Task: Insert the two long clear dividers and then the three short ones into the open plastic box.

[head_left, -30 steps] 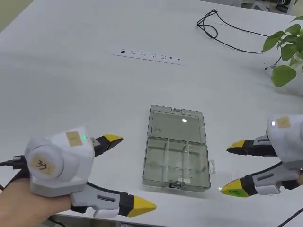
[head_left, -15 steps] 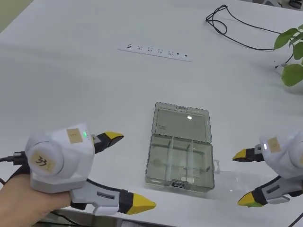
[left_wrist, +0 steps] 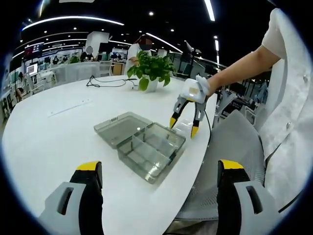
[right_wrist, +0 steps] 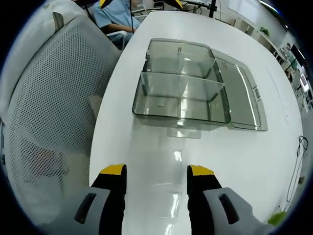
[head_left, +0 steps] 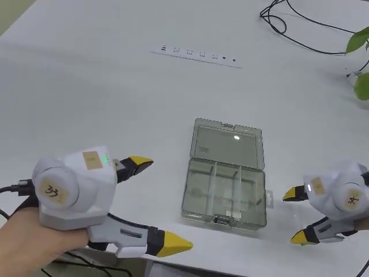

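The open smoky plastic box (head_left: 225, 190) lies near the table's front edge, its lid (head_left: 229, 141) folded back flat. Two long clear dividers (head_left: 212, 183) stand inside it, running front to back. My left gripper (head_left: 158, 203) hovers open to the left of the box, which shows ahead between its jaws (left_wrist: 146, 147). My right gripper (head_left: 293, 216) is open to the right of the box and points at its side wall (right_wrist: 181, 93). Flat clear short dividers (right_wrist: 168, 193) lie on the table between the right jaws, and one small clear piece (right_wrist: 183, 132) rests against the box.
A white power strip (head_left: 199, 56) lies farther back and a black cable (head_left: 300, 26) loops at the back right. A potted plant (left_wrist: 149, 71) stands at the right edge. A mesh chair (right_wrist: 54, 98) sits just past the table's front edge.
My right gripper has sunk lower beside the box and its jaws stand slightly closer together. The left gripper has hardly moved. The head camera has shifted.
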